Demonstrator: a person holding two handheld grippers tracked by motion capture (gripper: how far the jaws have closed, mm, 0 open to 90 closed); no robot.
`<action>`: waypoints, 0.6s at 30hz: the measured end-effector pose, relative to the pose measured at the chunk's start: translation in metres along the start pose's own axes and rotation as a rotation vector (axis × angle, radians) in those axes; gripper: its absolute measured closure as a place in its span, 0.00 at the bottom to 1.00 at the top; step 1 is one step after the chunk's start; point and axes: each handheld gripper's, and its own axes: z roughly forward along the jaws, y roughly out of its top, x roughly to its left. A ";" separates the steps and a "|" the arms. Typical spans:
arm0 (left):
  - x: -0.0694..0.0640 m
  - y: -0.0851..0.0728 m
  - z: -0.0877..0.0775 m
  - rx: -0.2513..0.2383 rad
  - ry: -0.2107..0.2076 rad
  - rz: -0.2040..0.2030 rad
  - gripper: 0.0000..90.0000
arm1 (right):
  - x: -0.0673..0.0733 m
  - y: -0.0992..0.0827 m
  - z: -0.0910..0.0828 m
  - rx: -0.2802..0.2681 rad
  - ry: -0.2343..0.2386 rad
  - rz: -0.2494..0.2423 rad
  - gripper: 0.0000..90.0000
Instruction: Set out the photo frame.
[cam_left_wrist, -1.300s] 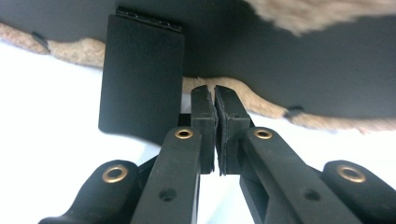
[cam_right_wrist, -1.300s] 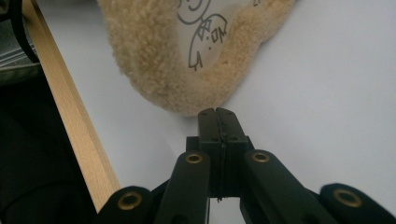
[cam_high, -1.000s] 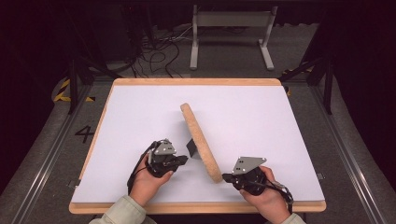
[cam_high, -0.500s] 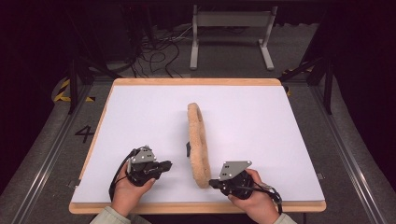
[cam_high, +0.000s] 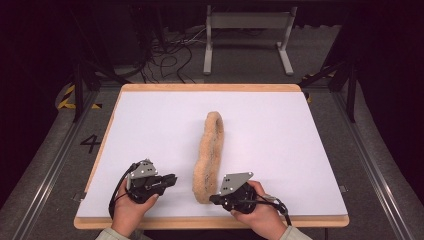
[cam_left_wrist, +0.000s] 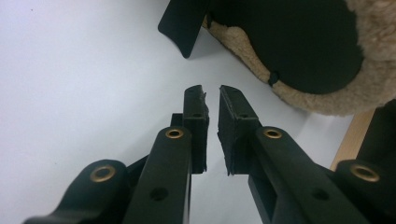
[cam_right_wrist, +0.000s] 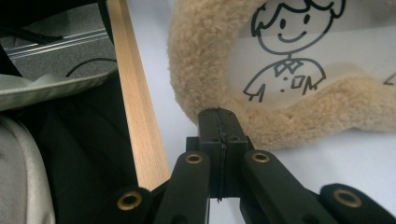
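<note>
Black tongs (cam_high: 172, 178); brass rivets; grey plates

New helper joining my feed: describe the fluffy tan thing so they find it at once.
On the white table, look between the two hand-held tongs near the front edge. The fleece-rimmed frame stands on edge, running away from the person; its tan fuzzy border surrounds a cartoon figure drawing.

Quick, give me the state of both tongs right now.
Left tongs: nearly closed with a thin gap, holding nothing.
Right tongs: closed, empty, tips just short of the fluffy frame.
</note>
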 end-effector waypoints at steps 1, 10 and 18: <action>0.000 0.000 -0.001 -0.002 0.002 -0.002 0.89 | 0.001 0.003 0.003 -0.005 0.009 -0.003 1.00; 0.005 -0.007 -0.009 -0.023 0.007 -0.040 0.84 | 0.002 0.012 0.014 -0.013 0.031 -0.022 1.00; 0.004 -0.007 -0.018 -0.030 -0.025 -0.070 0.72 | 0.002 0.015 0.018 -0.014 0.028 -0.047 1.00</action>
